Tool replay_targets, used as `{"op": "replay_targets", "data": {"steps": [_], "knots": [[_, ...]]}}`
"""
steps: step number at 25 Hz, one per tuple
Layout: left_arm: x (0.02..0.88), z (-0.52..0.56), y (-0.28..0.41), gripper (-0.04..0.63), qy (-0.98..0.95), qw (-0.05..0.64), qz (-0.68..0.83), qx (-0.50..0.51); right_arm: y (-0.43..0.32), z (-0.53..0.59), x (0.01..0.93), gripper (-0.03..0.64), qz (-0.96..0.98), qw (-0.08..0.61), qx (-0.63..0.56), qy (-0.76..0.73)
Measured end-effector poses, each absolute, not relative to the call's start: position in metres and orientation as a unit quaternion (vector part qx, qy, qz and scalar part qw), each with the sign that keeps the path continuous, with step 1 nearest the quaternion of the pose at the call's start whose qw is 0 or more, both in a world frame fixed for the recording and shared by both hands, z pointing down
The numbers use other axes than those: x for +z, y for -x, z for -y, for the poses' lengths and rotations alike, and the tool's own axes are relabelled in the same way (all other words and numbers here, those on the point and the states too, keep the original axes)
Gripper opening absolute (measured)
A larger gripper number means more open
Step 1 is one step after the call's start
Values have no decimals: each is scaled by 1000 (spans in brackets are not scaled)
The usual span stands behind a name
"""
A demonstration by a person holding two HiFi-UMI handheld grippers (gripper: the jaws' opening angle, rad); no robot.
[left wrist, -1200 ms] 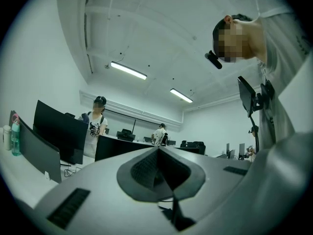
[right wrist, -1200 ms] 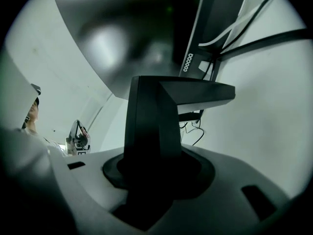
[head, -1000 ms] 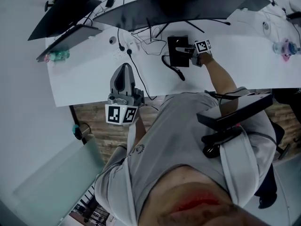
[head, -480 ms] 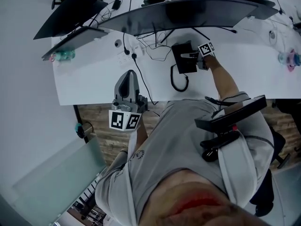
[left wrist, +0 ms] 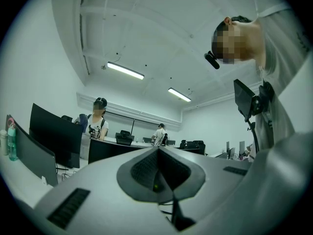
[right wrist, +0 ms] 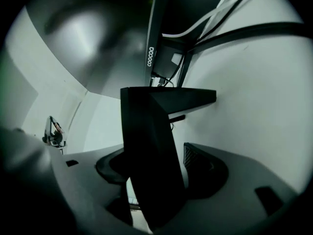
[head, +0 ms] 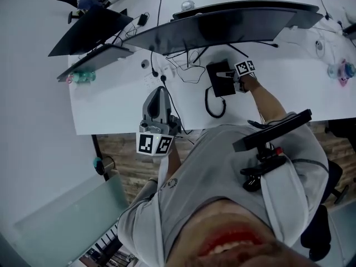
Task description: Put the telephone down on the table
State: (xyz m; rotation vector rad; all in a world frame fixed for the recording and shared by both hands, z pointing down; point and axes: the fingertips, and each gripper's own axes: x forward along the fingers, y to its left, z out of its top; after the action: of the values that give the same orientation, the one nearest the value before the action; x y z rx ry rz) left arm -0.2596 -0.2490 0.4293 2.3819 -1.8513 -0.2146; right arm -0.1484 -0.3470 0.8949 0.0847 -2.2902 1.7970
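From the head view, the black telephone [head: 220,79] rests on the white worktop [head: 111,102], just in front of the curved monitor [head: 222,21]. Its cord [head: 214,103] loops toward the near edge. The right gripper [head: 228,74] reaches in at the telephone's right side. The left gripper [head: 158,96] hangs well apart to the left, over the worktop's near edge.

In the left gripper view, the left gripper [left wrist: 159,173] has its fingers pressed together with nothing between them, and it points up into the room.

In the right gripper view, the right gripper [right wrist: 157,168] has its fingers spreading apart. The telephone [right wrist: 146,146] stands between them, and the right-hand pad [right wrist: 198,163] is clear of it.
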Motion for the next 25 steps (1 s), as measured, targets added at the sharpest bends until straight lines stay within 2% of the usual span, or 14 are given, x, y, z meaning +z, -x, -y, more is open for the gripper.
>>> {"op": "replay_targets", "data": {"steps": [4, 8, 14, 19, 25], "knots": [[430, 239, 264, 9, -780, 61, 618, -79, 138, 349, 904, 318, 797, 158, 575, -96], [430, 235, 265, 9, -776, 59, 622, -89, 124, 358, 903, 316, 796, 195, 548, -168], [427, 228, 264, 9, -773, 54, 624, -104, 86, 368, 882, 316, 784, 192, 527, -264], [425, 225, 260, 9, -775, 52, 619, -113, 61, 373, 863, 316, 805, 222, 473, -280], [424, 239, 249, 9, -786, 54, 604, -119, 38, 396, 803, 316, 831, 188, 425, -306]]}}
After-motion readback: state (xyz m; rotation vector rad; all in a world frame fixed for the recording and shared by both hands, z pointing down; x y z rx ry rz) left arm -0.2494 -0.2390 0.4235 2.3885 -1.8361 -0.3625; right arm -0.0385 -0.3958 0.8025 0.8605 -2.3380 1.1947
